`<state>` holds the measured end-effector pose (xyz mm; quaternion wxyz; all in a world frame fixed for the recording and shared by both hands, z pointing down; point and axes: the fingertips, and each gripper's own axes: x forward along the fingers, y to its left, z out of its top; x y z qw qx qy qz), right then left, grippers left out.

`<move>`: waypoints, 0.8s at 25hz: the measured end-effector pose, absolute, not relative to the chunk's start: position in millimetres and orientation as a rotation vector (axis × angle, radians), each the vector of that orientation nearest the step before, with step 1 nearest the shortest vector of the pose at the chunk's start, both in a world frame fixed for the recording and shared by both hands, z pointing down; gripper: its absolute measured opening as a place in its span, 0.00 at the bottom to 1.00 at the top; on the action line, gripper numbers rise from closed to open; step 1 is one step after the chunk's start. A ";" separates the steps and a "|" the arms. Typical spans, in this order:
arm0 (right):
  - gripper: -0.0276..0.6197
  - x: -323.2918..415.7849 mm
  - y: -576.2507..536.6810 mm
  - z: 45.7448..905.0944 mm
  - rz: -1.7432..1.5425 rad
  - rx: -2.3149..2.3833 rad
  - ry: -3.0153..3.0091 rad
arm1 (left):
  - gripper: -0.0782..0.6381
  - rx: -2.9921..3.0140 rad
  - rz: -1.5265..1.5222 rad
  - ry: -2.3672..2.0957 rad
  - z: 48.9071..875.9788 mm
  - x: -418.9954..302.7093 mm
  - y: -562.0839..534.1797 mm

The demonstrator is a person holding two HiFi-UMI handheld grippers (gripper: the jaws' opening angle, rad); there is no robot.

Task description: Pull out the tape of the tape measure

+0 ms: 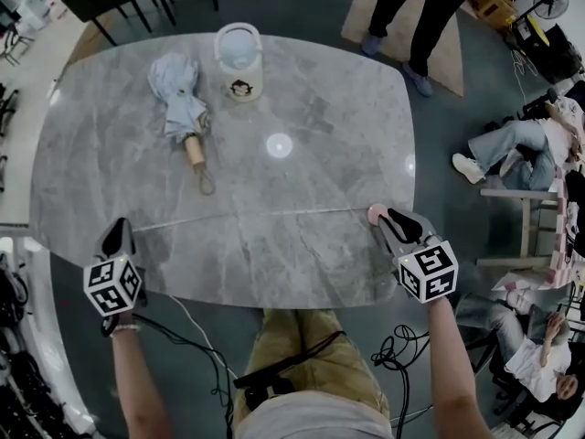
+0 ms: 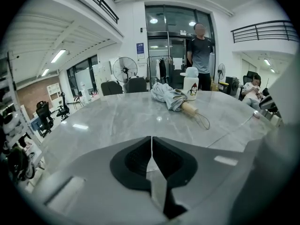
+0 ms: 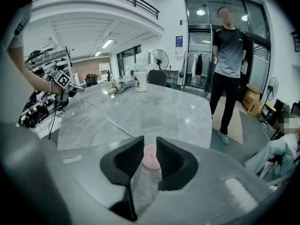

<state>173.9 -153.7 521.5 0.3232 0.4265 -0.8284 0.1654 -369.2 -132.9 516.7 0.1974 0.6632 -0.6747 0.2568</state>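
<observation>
A thin white tape (image 1: 256, 218) runs taut and low across the near part of the grey marble table (image 1: 311, 108), from one gripper to the other. My left gripper (image 1: 117, 238) sits at the table's near left edge, its jaws (image 2: 151, 146) shut on the tape's end. At the near right edge, my right gripper (image 1: 388, 218) is shut on the small round pink tape measure (image 1: 376, 213). In the right gripper view the pink case (image 3: 150, 157) sits squeezed between the two black pads. The tape (image 3: 112, 121) stretches away toward the left gripper.
A folded light-blue umbrella (image 1: 181, 99) with a wooden handle lies at the far left of the table. Beside it stands a white lidded bottle (image 1: 239, 60). A person (image 1: 420, 16) stands beyond the far right corner. Other people sit at the right (image 1: 512, 149). Cables hang below the near edge.
</observation>
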 end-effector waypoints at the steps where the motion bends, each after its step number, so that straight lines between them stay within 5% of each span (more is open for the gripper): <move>1: 0.15 174.2 -154.3 518.3 0.438 1.140 -2.179 | 0.13 1.866 0.709 -1.890 512.9 -365.7 -132.8; 5: 0.05 173.9 -155.9 503.7 0.450 1.215 -2.200 | 0.13 1.918 0.692 -1.882 496.2 -348.1 -132.0; 20: 0.05 134.0 -145.8 438.8 0.394 1.230 -2.330 | 0.13 2.167 0.688 -1.731 435.8 -246.2 -129.8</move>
